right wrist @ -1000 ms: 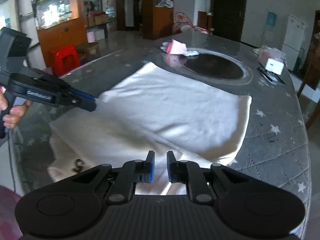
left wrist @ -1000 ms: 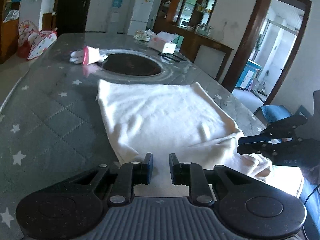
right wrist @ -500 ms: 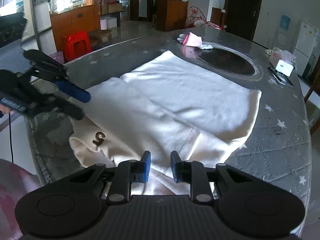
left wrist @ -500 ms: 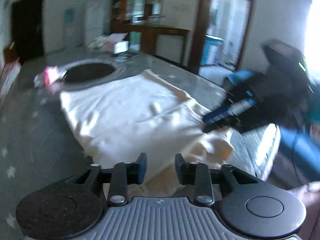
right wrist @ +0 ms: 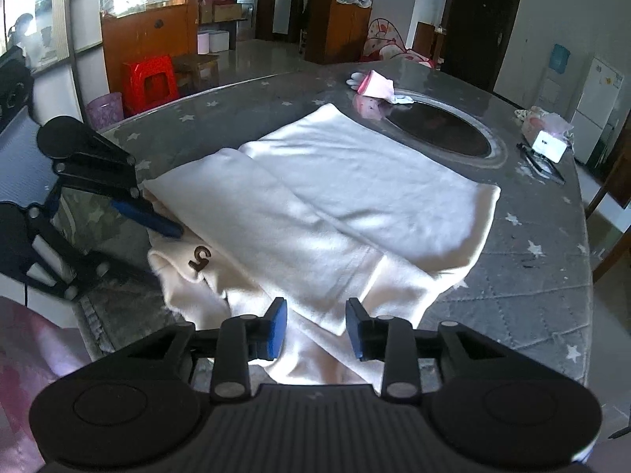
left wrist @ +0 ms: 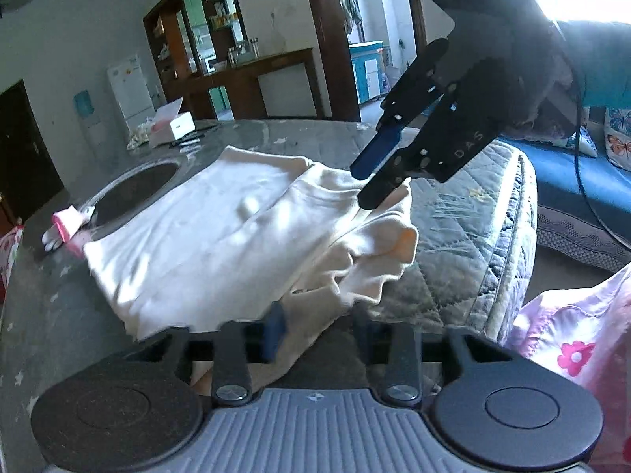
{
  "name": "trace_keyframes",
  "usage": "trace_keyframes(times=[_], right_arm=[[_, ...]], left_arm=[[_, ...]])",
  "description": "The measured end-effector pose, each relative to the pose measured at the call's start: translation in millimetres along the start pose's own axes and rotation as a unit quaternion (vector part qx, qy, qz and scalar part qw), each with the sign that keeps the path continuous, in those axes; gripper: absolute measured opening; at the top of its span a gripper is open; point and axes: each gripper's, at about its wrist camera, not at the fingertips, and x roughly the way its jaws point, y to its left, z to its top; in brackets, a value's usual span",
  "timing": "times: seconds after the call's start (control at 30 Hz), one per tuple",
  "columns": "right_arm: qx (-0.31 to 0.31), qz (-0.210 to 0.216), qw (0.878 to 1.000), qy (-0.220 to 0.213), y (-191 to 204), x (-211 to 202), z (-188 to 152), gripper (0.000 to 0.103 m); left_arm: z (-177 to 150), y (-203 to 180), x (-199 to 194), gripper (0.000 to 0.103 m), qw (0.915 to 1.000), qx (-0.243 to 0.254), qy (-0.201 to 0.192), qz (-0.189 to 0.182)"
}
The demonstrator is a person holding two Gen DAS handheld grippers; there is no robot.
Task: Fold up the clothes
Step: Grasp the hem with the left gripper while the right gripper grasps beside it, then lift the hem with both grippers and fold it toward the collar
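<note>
The cream garment [right wrist: 335, 205] lay partly folded on the grey star-patterned table [right wrist: 532, 283], its near edge bunched between the spread jaws of the left gripper [left wrist: 317, 329] and the right gripper [right wrist: 315, 325], both open and gripping nothing.
</note>
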Motion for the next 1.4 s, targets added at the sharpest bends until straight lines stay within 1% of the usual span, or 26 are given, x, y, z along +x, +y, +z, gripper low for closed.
trace_keyframes(times=[0.03,0.07,0.1,0.17,0.3,0.37,0.43,0.53,0.6,0.7,0.73,0.8,0.83,0.9,0.93,1.03,1.1,1.17,1.33,1.4], right_arm=[[-0.006,0.0,1.0,0.0,1,-2,-1,0.033],[-0.013,0.0,1.0,0.001,2,-3,-2,0.033],[-0.019,0.0,1.0,0.001,3,-5,-3,0.034],[-0.031,-0.001,1.0,0.001,5,-8,-5,0.044],[-0.057,-0.001,0.998,0.002,8,-14,-9,0.048],[-0.076,0.002,0.997,0.002,13,-15,-12,0.053],[-0.1,0.007,0.995,0.002,19,-14,-16,0.056],[-0.122,-0.012,0.992,-0.012,25,-9,-19,0.056],[-0.13,-0.025,0.991,-0.024,26,-5,-17,0.056],[-0.132,-0.028,0.99,-0.041,22,7,-11,0.056],[-0.135,-0.029,0.99,-0.041,22,12,-10,0.056],[-0.14,-0.031,0.989,-0.042,22,21,-9,0.051],[-0.143,-0.032,0.988,-0.042,22,25,-9,0.046],[-0.147,-0.033,0.988,-0.042,22,33,-8,0.032],[-0.14,-0.026,0.989,-0.041,20,33,-7,0.018],[-0.116,-0.011,0.993,-0.038,15,32,-4,0.015],[-0.091,0.0,0.995,-0.038,9,28,2,0.014],[-0.072,0.008,0.997,-0.037,3,26,6,0.014],[-0.034,0.024,0.999,-0.033,-8,20,19,0.014],[-0.033,0.024,0.999,-0.03,-10,20,25,0.014]], left_arm=[[1,1,0,0.016,1.0,-0.003,-0.002,0.0],[3,3,-1,0.011,0.9999,-0.009,-0.006,0.0],[5,7,-3,0.01,0.9998,-0.016,-0.01,0.002],[11,16,-7,0.009,0.9993,-0.031,-0.021,0.004],[26,39,-8,0.009,0.9971,-0.067,-0.034,-0.001],[31,47,-6,0.009,0.9964,-0.076,-0.036,-0.002],[35,55,-2,0.009,0.9954,-0.089,-0.034,-0.005],[37,66,3,0.009,0.993,-0.113,-0.025,-0.018],[38,70,5,0.009,0.9928,-0.115,-0.023,-0.023],[39,73,7,0.009,0.9924,-0.119,-0.019,-0.025],[39,74,8,0.009,0.9921,-0.121,-0.018,-0.026],[39,76,7,0.009,0.9913,-0.127,-0.018,-0.028],[38,76,7,0.009,0.9909,-0.13,-0.019,-0.03],[36,76,6,0.01,0.9904,-0.131,-0.021,-0.036],[34,75,5,0.011,0.9905,-0.13,-0.022,-0.038],[27,67,-1,0.014,0.992,-0.118,-0.03,-0.035],[20,60,-6,0.02,0.9931,-0.109,-0.034,-0.027],[13,54,-10,0.035,0.9941,-0.101,-0.037,-0.017],[-3,37,-18,0.046,0.9965,-0.073,-0.041,0.01],[-6,30,-18,0.05,0.9974,-0.053,-0.044,0.021]])
